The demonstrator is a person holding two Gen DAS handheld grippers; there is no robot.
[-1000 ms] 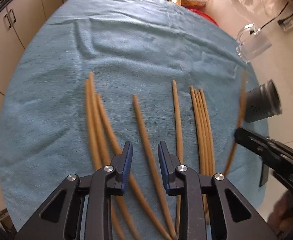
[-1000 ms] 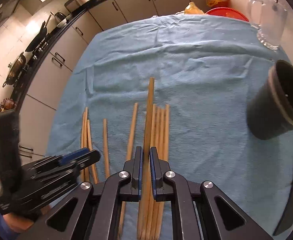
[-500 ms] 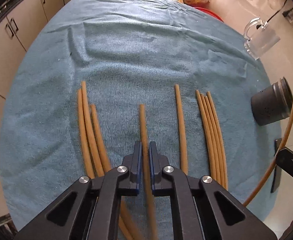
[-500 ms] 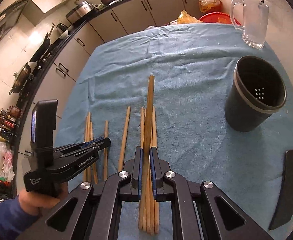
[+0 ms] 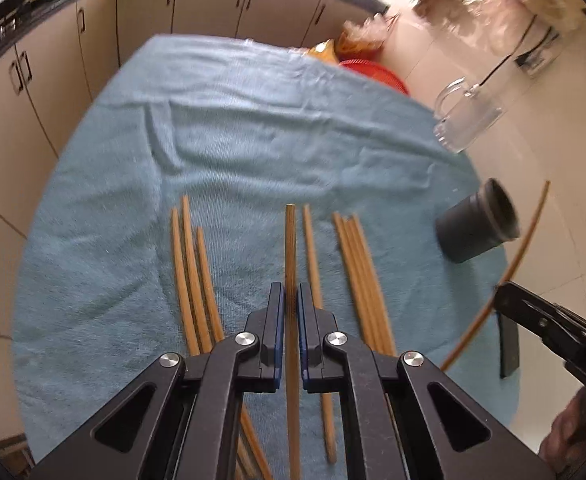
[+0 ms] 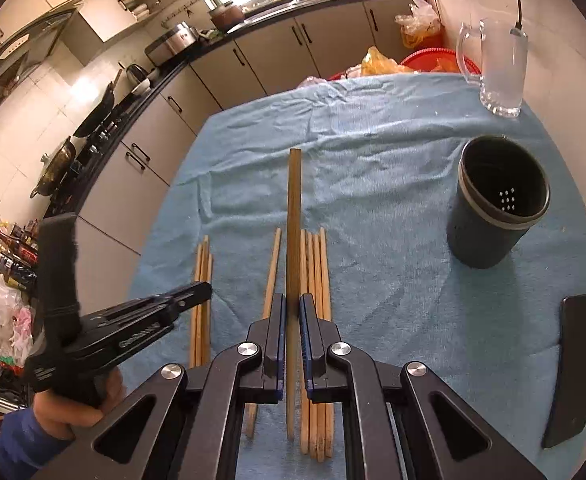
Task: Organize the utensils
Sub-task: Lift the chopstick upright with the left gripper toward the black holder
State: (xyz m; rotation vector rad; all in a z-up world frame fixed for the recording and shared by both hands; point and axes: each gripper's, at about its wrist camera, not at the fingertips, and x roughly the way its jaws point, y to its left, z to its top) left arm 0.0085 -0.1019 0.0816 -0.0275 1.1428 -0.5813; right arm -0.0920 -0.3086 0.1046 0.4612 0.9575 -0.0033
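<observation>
A blue towel (image 6: 393,160) covers the table, with a dark perforated utensil holder (image 6: 497,208) standing upright at its right side and a glass mug (image 6: 497,72) beyond it. Loose wooden chopsticks (image 6: 317,320) lie in parallel groups on the towel. The left tool (image 5: 290,308) is pinching one chopstick (image 5: 290,240), and the right tool (image 6: 292,312) is pinching another chopstick (image 6: 294,200); both sticks point forward, lifted above the towel.
</observation>
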